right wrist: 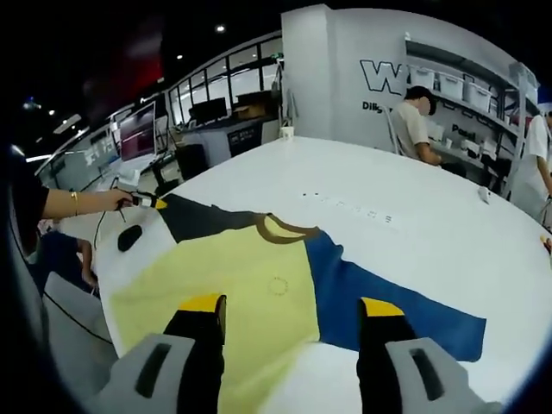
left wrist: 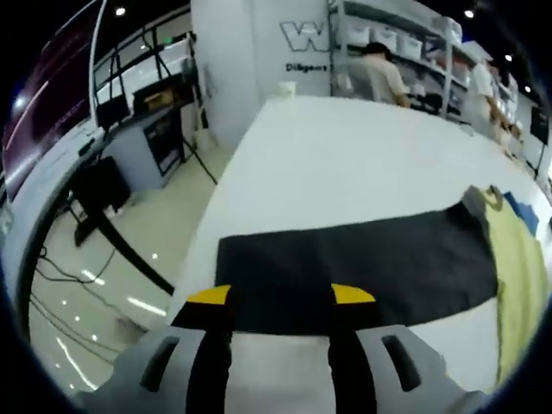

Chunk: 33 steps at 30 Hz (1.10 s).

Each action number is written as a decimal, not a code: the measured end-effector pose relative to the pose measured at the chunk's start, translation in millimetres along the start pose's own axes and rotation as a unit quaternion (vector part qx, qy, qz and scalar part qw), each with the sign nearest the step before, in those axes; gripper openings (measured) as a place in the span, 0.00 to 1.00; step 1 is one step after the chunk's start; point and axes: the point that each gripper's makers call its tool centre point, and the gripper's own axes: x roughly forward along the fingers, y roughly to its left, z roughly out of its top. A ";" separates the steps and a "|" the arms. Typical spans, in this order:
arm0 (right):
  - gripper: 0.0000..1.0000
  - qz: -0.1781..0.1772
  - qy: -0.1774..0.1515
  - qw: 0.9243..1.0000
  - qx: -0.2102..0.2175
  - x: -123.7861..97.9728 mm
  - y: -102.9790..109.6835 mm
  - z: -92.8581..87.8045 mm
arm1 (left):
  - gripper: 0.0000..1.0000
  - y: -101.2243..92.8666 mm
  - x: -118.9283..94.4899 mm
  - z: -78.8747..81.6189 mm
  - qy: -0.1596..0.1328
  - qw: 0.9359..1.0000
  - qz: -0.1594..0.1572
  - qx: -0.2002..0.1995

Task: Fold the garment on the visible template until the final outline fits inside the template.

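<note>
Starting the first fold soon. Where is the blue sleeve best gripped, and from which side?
Judging by its pose, take the blue sleeve at its outer end, coming in from beyond the cuff with the right claw. It lies flat and spread away from the yellow body, so that edge is free.

Bright overhead ceiling spotlights, floor glare, soft fisheye-warped edges.

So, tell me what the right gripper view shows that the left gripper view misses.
Right gripper view: the shirt's blue sleeve spread out, its brown collar, and the left gripper held at the dark sleeve's tip.

Left gripper view: the dark sleeve stretched flat towards the table edge, floor beyond.

Both share the yellow shirt body, the white table, people by shelves, and open yellow-tipped fingers.
</note>
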 end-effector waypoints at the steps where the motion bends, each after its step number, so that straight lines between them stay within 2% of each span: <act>1: 0.58 0.003 -0.002 1.000 0.002 -0.2 0.9 0.0 | 0.31 -1.5 2.8 -1.2 0.002 1.000 -0.009 -0.009; 2: 0.58 0.005 -0.003 1.000 0.002 -0.5 2.7 -0.4 | 0.32 3.9 3.6 3.2 -0.014 1.000 0.003 0.004; 4: 0.57 0.007 0.000 1.000 0.001 -1.1 7.6 -1.8 | 0.31 6.3 5.9 3.8 -0.015 1.000 0.009 0.016; 5: 0.57 0.008 0.001 1.000 0.001 -1.4 7.6 -2.3 | 0.31 7.4 3.1 0.0 -0.017 1.000 0.009 0.011; 7: 0.57 0.008 -0.002 1.000 0.006 -1.9 5.7 -1.4 | 0.31 5.4 4.7 3.5 -0.022 1.000 0.010 0.007; 9: 0.57 0.005 -0.005 1.000 0.009 -2.4 5.8 0.9 | 0.27 7.5 6.3 5.2 -0.020 1.000 0.011 0.017; 11: 0.56 0.002 -0.009 1.000 0.011 -2.0 5.3 3.3 | 0.16 2.1 8.5 5.8 -0.020 0.999 0.003 0.029; 12: 0.56 0.002 -0.008 1.000 0.011 -1.3 5.5 3.7 | 0.06 -0.2 10.2 6.2 -0.020 0.999 0.002 0.033; 13: 0.56 0.001 -0.007 1.000 0.012 0.0 5.4 4.3 | 0.00 -1.7 12.5 5.6 -0.014 0.999 0.003 0.039; 17: 0.56 0.004 -0.014 1.000 0.011 -0.2 11.5 10.6 | 0.00 -10.9 -1.1 -0.9 -0.005 0.999 0.015 0.033; 19: 0.56 0.006 -0.016 1.000 0.008 -1.6 13.8 13.4 | 0.00 -2.1 -6.1 -2.9 -0.017 1.000 0.022 -0.005; 23: 0.56 0.008 -0.016 1.000 0.000 -2.8 13.9 12.9 | 0.00 9.0 -17.5 -5.6 -0.021 0.999 0.014 -0.033; 25: 0.56 0.009 -0.016 1.000 0.001 -4.0 13.1 11.0 | 0.00 12.7 -19.9 -0.2 -0.030 0.998 0.008 -0.048; 26: 0.57 0.011 -0.014 1.000 -0.001 -3.8 12.0 9.0 | 0.00 19.7 -20.7 3.1 -0.031 0.998 0.010 -0.048; 29: 0.58 0.011 -0.008 1.000 0.000 -8.1 11.2 4.3 | 0.00 24.0 -30.1 11.9 -0.041 0.998 0.010 -0.048; 31: 0.57 0.012 -0.009 1.000 0.007 -11.0 10.8 0.8 | 0.00 13.1 -43.0 16.2 -0.048 0.998 0.010 -0.045; 33: 0.57 0.012 -0.010 1.000 0.010 -13.6 7.2 -2.3 | 0.00 13.1 -46.5 22.3 -0.052 0.998 0.008 -0.045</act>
